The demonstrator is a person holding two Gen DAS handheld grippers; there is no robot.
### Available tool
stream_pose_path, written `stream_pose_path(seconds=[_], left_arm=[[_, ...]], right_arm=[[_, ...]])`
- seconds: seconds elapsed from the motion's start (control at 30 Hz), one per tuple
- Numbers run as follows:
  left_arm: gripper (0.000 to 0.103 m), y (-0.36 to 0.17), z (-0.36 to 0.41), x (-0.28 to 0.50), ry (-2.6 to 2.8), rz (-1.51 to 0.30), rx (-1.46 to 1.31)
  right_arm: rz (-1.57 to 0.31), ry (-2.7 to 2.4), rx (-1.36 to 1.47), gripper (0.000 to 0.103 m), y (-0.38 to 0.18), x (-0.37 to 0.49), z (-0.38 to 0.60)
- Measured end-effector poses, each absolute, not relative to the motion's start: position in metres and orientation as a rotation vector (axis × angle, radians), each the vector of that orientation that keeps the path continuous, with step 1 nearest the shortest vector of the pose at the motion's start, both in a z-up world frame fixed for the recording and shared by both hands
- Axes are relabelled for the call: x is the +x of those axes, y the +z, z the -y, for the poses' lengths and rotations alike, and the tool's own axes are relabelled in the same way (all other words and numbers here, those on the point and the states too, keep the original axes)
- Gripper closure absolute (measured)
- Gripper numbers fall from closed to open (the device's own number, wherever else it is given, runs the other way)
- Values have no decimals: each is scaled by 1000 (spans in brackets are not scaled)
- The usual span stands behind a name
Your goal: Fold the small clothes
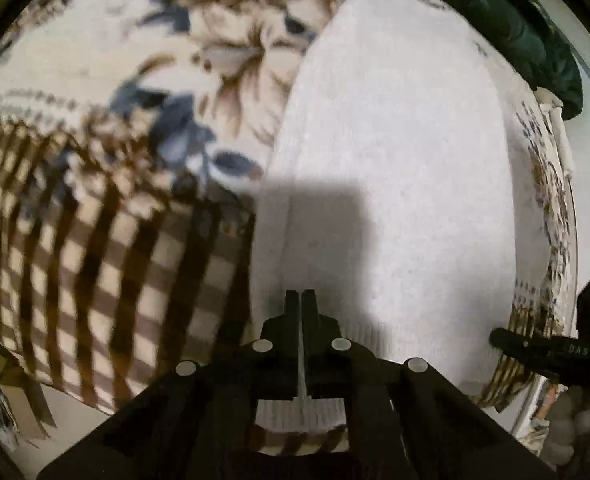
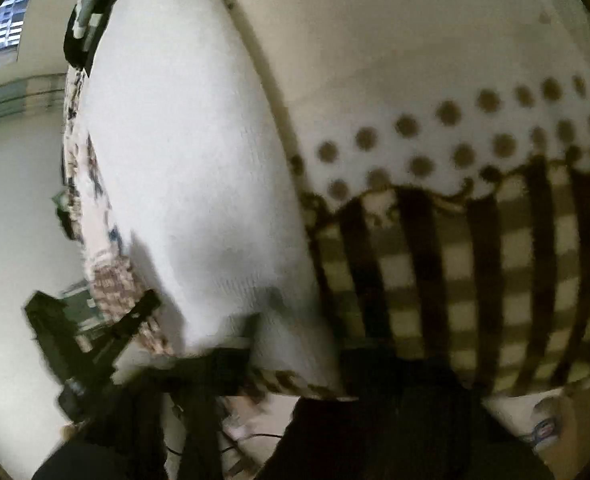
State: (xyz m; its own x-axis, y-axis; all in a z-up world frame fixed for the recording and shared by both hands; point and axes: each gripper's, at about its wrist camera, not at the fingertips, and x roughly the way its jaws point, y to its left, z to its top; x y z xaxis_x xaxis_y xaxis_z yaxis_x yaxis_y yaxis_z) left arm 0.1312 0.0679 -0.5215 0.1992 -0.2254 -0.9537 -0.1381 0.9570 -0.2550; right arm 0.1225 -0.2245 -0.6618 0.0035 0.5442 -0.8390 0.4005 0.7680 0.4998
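From the left wrist we see the left tongs clenched on the white garment lying on the blanket. The right view (blurred) adds polka dots; we cannot tell the right tongs' state.

The right gripper is motion-blurred; its jaws cannot be read.

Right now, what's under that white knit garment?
The white knit garment lies on a patterned blanket: brown checks near its ribbed hem, floral print further along, dots in the right wrist view. The blanket directly beneath it is covered. The left gripper is shut over the hem.
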Motion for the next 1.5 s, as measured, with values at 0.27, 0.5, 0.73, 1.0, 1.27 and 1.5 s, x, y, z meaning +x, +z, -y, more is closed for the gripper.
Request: stream_pose_path(seconds=[0.27, 0.5, 0.73, 1.0, 1.27, 1.5], left_arm=[[103, -519, -104, 120, -52, -1358, -396], [85, -558, -95, 125, -133, -1449, -502], [85, -552, -108, 116, -126, -1342, -716], [38, -573, -82, 132, -225, -1413, -747], [88, -575, -28, 143, -265, -1431, -611], [89, -540, -36, 137, -247, -1356, -748]], right_arm=[[-1549, 85, 630, 96, -627, 97, 214], [-1623, 121, 722, 41, -655, 114, 217], [-1672, 139, 785, 40, -680, 106, 217], [-1670, 176, 826, 40, -690, 108, 226], [-1650, 240, 1039, 52, -711, 110, 239], [-1595, 269, 1091, 92, -691, 107, 242]])
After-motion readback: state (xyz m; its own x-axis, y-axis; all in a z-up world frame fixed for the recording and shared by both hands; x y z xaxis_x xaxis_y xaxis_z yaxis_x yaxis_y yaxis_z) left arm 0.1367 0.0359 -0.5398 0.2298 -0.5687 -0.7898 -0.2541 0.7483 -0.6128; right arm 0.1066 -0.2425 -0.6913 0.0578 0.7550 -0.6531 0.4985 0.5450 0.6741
